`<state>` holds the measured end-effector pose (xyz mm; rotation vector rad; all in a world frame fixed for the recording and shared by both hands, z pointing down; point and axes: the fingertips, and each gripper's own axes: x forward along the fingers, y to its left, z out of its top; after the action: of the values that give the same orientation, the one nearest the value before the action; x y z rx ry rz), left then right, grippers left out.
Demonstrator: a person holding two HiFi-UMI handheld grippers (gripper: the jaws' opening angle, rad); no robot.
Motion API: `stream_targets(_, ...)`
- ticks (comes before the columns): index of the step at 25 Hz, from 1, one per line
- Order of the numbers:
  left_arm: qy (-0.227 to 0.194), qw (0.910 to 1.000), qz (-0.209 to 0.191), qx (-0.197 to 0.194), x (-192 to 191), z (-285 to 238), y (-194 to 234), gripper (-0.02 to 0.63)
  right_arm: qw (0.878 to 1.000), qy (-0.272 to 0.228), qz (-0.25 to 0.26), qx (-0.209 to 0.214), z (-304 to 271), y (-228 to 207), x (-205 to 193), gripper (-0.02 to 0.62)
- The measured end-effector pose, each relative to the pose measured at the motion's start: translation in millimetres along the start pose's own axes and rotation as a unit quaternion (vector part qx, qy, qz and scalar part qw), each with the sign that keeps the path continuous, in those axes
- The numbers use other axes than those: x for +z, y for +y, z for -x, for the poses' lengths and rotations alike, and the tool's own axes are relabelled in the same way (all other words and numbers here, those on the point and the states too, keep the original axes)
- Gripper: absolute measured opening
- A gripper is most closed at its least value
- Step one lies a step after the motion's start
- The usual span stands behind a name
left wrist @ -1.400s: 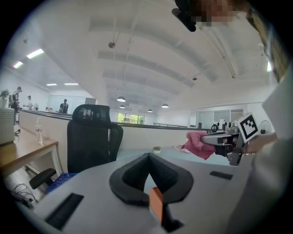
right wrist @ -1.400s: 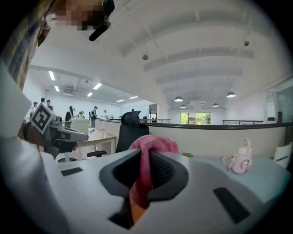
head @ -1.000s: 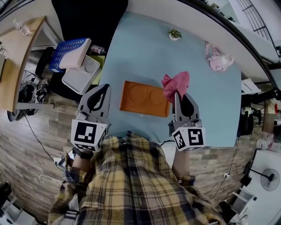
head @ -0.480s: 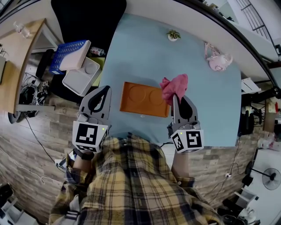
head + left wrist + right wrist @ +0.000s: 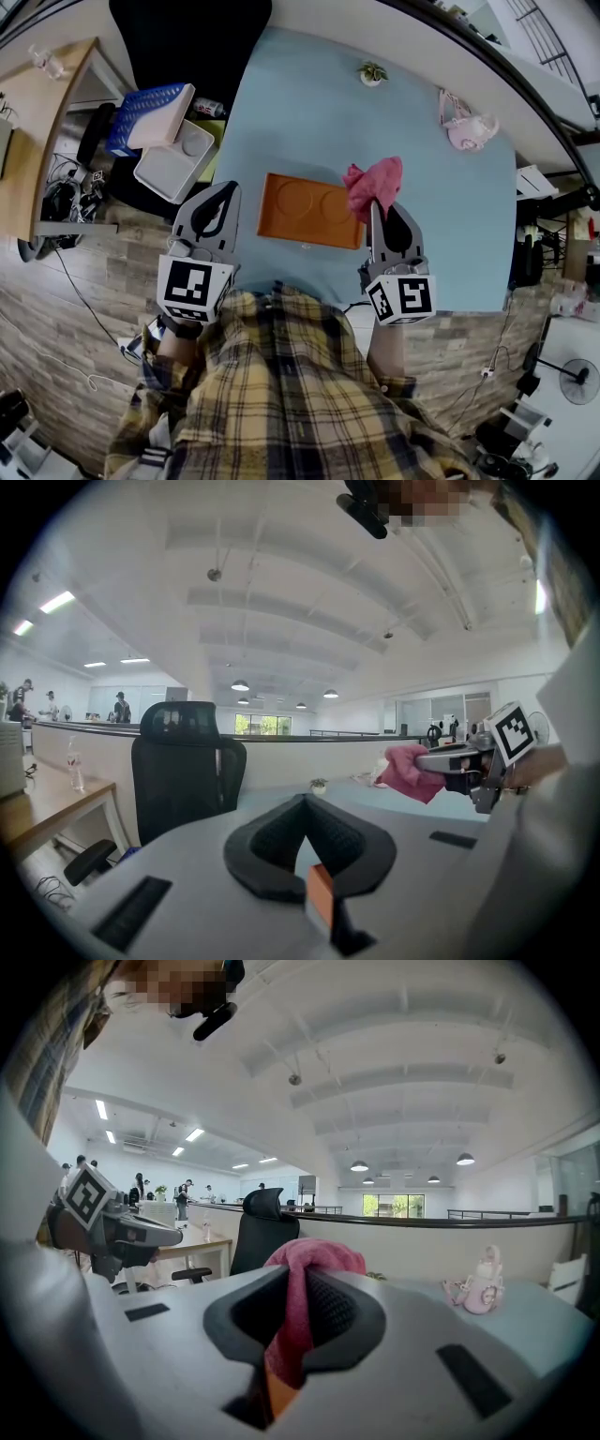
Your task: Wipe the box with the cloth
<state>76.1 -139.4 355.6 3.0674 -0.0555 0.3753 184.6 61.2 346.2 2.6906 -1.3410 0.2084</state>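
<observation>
A flat orange box (image 5: pixel 307 209) with two round hollows lies on the light blue table (image 5: pixel 441 234), near its front edge. My right gripper (image 5: pixel 378 208) hangs just right of the box, shut on a pink cloth (image 5: pixel 375 181) that bunches up past its tips. In the right gripper view the cloth (image 5: pixel 302 1307) is pinched between the closed jaws of the right gripper (image 5: pixel 298 1279). My left gripper (image 5: pixel 228 187) is held left of the box, over the table's left edge, shut and empty. The left gripper view shows the left gripper (image 5: pixel 306 803) with its jaws together, and the right gripper (image 5: pixel 450 758) holding the cloth (image 5: pixel 408 771).
A small potted plant (image 5: pixel 372 73) and a pink toy (image 5: pixel 466 127) stand at the table's far side. Beyond the table's left edge are a black chair (image 5: pixel 187 47), a blue basket (image 5: pixel 141 111) and white bins (image 5: pixel 173 159).
</observation>
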Motion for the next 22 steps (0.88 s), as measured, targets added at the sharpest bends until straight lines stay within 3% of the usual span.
stream_targets(22,0.004,1.0,-0.001,0.004,-0.4,-4.1,-0.6,-0.009,1.0,0.007,-0.001,-0.004,-2.1,-6.8,-4.5,0.044)
